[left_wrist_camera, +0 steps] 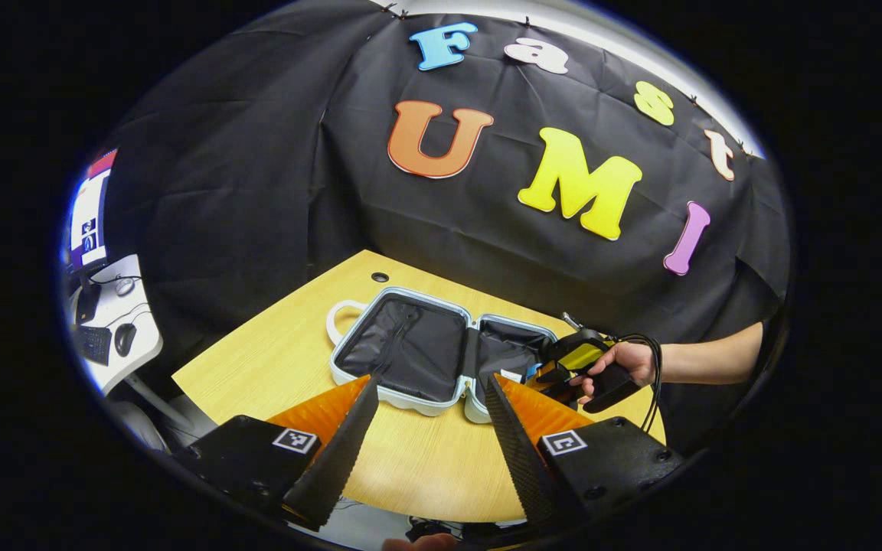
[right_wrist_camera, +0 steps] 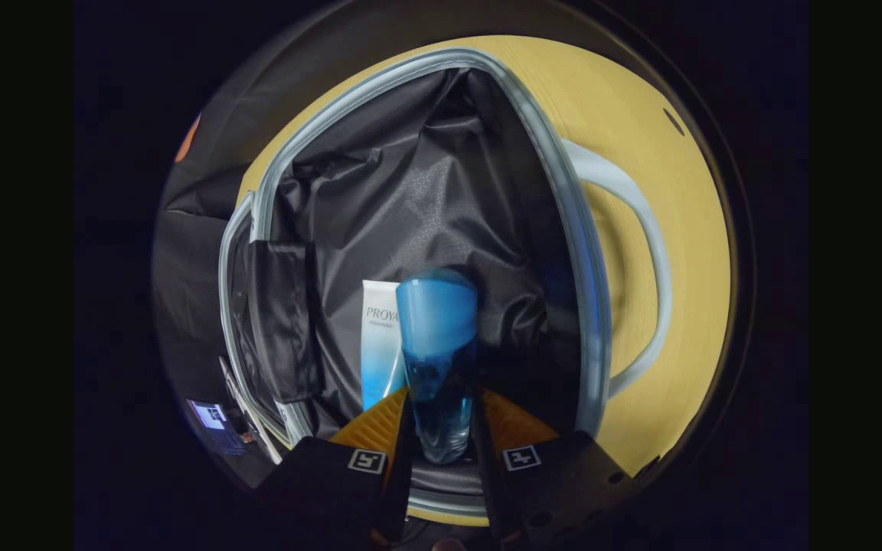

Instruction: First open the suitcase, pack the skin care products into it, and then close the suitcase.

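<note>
A pale blue suitcase [left_wrist_camera: 380, 390] lies open on the wooden table [left_wrist_camera: 418, 467], its black lining showing in both halves. In the left gripper view my left gripper [left_wrist_camera: 429, 386] stands open above the table's near side, nothing between its fingers. My right gripper [left_wrist_camera: 544, 375], held by a hand, dips into the suitcase's right half. In the right gripper view my right gripper [right_wrist_camera: 441, 405] is shut on a clear blue bottle [right_wrist_camera: 437, 344] over the lining of the suitcase [right_wrist_camera: 590, 291]. A white and blue tube [right_wrist_camera: 380, 337] lies inside, just left of the bottle.
The suitcase's white handle [left_wrist_camera: 338, 317] sticks out toward the table's far left; the handle [right_wrist_camera: 640, 252] also curves across the wood in the right gripper view. A desk with a monitor [left_wrist_camera: 89, 218], keyboard and mouse stands at far left. Black cloth walls the back.
</note>
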### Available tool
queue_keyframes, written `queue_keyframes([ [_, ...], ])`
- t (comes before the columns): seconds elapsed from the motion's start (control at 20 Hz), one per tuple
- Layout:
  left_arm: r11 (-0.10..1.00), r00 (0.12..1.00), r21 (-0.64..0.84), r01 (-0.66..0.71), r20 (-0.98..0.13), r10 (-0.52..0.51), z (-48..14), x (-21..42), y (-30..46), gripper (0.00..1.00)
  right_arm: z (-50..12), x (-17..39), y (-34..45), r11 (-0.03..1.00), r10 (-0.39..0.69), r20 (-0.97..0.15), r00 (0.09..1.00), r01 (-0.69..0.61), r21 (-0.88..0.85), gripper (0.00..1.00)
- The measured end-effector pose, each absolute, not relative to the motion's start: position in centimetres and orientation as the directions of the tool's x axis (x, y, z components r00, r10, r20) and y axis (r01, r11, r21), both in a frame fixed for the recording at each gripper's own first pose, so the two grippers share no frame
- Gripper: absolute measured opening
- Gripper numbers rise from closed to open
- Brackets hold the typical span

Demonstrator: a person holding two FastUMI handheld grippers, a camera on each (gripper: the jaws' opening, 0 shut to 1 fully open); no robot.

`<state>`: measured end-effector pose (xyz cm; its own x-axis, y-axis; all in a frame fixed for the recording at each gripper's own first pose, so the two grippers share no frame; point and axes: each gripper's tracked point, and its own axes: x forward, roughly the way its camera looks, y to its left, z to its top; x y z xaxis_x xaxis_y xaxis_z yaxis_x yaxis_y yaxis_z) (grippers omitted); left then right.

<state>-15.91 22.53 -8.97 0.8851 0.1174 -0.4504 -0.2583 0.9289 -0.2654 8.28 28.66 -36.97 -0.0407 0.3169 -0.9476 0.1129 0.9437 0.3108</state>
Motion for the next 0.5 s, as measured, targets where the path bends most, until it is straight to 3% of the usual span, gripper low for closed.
queue_keyframes([
  [0.25,0.925,0.888,-0.279,-0.257,-0.447,0.112,-8.7,-16.0,22.5,0.91,-34.5,7.6,28.7,0.931,0.351,-0.936,0.004,0.103,0.35,0.43],
  [0.3,0.924,0.89,-0.282,-0.257,-0.442,0.113,-8.8,-15.9,22.8,0.91,-33.4,7.4,28.4,0.925,0.369,-0.929,0.032,0.087,0.37,0.4],
  [0.4,0.923,0.891,-0.281,-0.263,-0.437,0.121,-9.5,-15.5,23.8,0.91,-30.2,6.6,27.8,0.907,0.417,-0.903,0.102,0.023,0.422,0.45],
  [0.45,0.92,0.889,-0.281,-0.271,-0.44,0.127,-9.8,-15.0,24.3,0.91,-28.7,6.2,27.1,0.901,0.432,-0.888,0.156,-0.025,0.433,0.4],
  [0.5,0.918,0.885,-0.279,-0.282,-0.446,0.136,-10.3,-14.5,25.0,0.91,-27.3,6.0,26.0,0.903,0.429,-0.876,0.22,-0.088,0.421,0.45],
])
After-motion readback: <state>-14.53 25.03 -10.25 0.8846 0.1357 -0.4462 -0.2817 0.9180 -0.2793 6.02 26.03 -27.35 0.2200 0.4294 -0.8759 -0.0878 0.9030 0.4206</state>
